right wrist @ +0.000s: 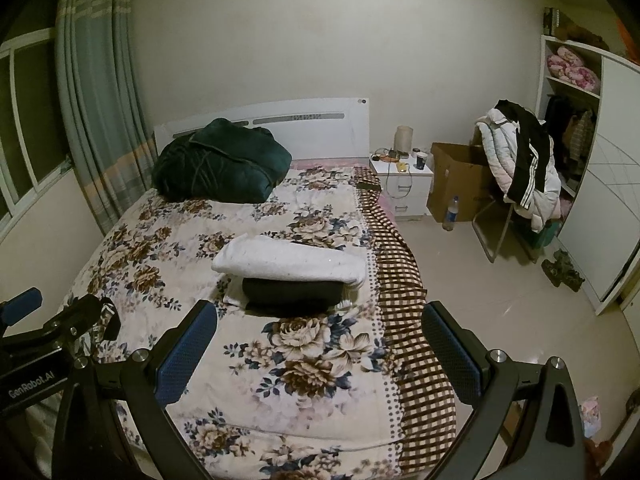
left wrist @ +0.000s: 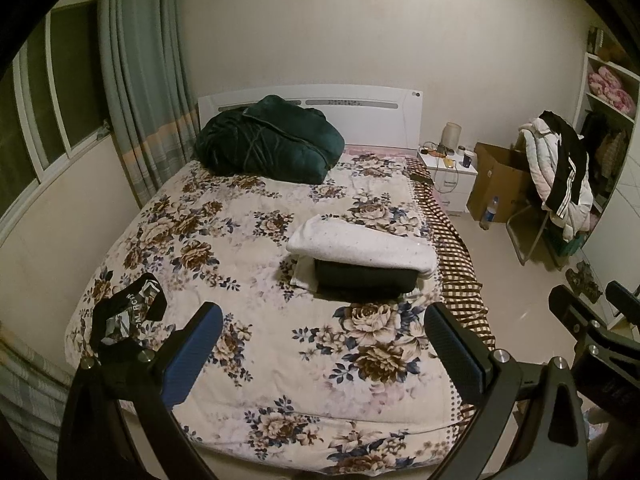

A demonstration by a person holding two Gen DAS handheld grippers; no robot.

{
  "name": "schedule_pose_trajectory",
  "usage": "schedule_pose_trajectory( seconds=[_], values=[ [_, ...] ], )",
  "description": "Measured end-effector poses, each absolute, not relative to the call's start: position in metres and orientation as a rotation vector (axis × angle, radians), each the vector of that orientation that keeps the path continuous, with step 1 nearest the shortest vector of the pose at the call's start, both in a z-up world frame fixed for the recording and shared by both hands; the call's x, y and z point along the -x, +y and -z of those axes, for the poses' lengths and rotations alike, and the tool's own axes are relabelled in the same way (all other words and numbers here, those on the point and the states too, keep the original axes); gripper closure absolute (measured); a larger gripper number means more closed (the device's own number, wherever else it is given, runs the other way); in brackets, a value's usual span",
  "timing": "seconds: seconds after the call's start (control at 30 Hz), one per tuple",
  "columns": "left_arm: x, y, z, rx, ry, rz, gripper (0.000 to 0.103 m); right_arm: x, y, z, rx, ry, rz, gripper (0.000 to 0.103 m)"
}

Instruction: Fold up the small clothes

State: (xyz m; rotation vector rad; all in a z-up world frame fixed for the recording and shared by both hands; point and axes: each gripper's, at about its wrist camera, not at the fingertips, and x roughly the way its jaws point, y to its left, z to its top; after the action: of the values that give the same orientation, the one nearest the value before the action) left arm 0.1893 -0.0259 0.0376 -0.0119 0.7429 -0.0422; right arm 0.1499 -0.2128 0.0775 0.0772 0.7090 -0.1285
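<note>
A small black garment [left wrist: 128, 312] with a lettered waistband lies crumpled near the front left of the floral bed [left wrist: 248, 248]. A stack of folded clothes sits mid-bed toward the right edge: a white folded piece [left wrist: 360, 242] on a black folded piece [left wrist: 364, 278]; the white piece [right wrist: 288, 260] and the black piece [right wrist: 294, 292] also show in the right wrist view. My left gripper [left wrist: 324, 344] is open and empty, held above the bed's front. My right gripper [right wrist: 320, 340] is open and empty, held beside it on the right. The black garment is mostly hidden behind the left gripper in the right wrist view.
A dark green quilt [left wrist: 268, 140] lies by the headboard. A checked blanket [right wrist: 404, 300] hangs over the bed's right edge. A nightstand [right wrist: 404, 180], cardboard box [right wrist: 456, 180], chair piled with clothes [right wrist: 520, 168] and wardrobe [right wrist: 600, 176] stand at right. Curtains [left wrist: 140, 80] hang at left.
</note>
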Motion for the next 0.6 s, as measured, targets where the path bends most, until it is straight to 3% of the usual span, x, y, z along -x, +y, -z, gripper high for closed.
schedule_pose_trajectory(
  seconds=[0.6],
  values=[
    [-0.180,-0.023,-0.040,0.014,0.737,0.041,0.000,-0.149,-0.213,-0.076,-0.077,0.709,0.125,0.000]
  ],
)
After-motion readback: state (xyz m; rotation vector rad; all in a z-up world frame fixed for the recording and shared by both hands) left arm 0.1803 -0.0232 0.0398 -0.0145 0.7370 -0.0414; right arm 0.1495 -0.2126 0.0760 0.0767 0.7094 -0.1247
